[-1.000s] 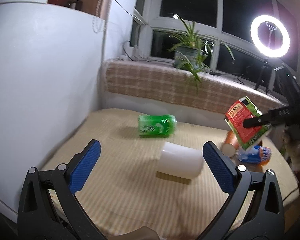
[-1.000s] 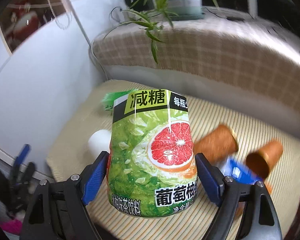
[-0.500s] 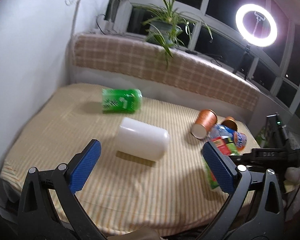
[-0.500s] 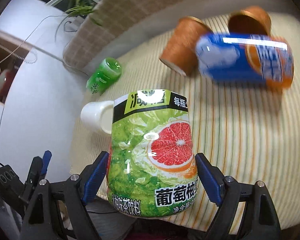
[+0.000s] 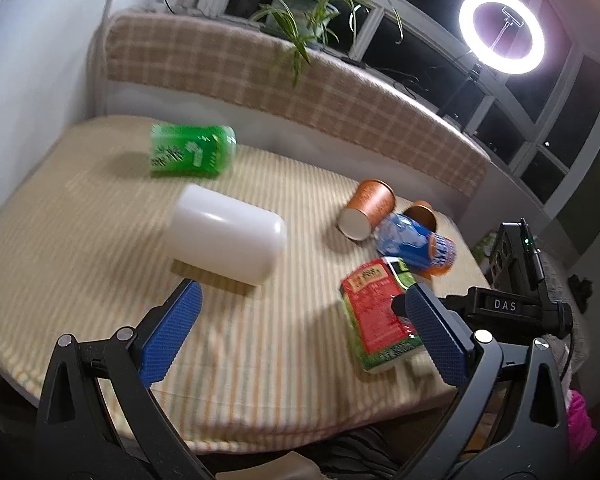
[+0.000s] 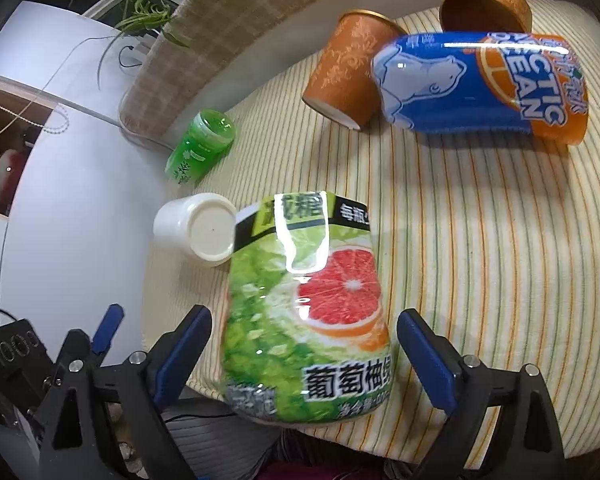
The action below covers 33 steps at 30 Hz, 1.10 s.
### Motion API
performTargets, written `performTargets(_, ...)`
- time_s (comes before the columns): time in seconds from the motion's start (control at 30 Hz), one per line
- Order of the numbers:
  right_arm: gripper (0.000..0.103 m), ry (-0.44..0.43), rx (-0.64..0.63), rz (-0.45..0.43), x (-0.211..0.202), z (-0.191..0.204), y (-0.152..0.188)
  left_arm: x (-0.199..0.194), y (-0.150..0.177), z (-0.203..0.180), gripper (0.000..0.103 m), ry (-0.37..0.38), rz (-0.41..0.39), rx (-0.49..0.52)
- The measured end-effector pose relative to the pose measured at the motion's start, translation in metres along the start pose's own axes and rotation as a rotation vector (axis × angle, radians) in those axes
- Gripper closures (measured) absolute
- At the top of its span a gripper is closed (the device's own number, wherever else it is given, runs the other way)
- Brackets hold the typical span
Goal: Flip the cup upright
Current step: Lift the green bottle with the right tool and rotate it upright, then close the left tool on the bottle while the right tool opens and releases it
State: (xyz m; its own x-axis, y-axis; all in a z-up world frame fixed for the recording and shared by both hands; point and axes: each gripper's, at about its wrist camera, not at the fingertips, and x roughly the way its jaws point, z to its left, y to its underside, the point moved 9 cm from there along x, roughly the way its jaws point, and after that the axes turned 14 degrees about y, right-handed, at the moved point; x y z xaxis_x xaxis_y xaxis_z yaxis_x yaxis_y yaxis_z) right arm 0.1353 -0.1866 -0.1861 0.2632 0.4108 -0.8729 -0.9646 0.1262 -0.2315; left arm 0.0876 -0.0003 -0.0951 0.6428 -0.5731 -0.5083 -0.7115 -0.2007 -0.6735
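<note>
A green grapefruit-label cup (image 6: 308, 320) stands on the striped mat near its front edge, between the fingers of my right gripper (image 6: 300, 344), which are open with gaps on both sides. In the left wrist view the same cup (image 5: 376, 316) shows its red label, with the right gripper beside it. My left gripper (image 5: 300, 332) is open and empty above the mat's front. A white cup (image 5: 226, 234) lies on its side ahead of it, also showing in the right wrist view (image 6: 200, 228).
A green cup (image 5: 192, 152) lies on its side at the back left. Two orange paper cups (image 5: 366, 208) and a blue-orange cup (image 5: 416, 246) lie together at the right. A plaid ledge (image 5: 260, 68) runs behind the striped mat (image 5: 100, 260); a white wall stands left.
The right gripper lowered the grapefruit cup onto the mat and opened off it. The left gripper swung its view right and rose back from the white cup.
</note>
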Motion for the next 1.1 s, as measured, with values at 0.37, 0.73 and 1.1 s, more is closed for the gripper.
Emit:
performTargets(0.37,0.007,0.025,0.026,-0.214,-0.083,-0.045,0.014,0.066,0.028,-0.024,0.008,0.289,0.266,-0.326)
performTargets(0.73,0.007,0.050,0.178,-0.262,-0.116,-0.111,0.043,0.113,0.039,-0.034,0.008,0.303,0.359,-0.417)
performTargets(1.1,0.007,0.062,0.194,-0.293,-0.126,-0.122,0.047,0.143,0.050,-0.034,0.019,0.302,0.431,-0.455)
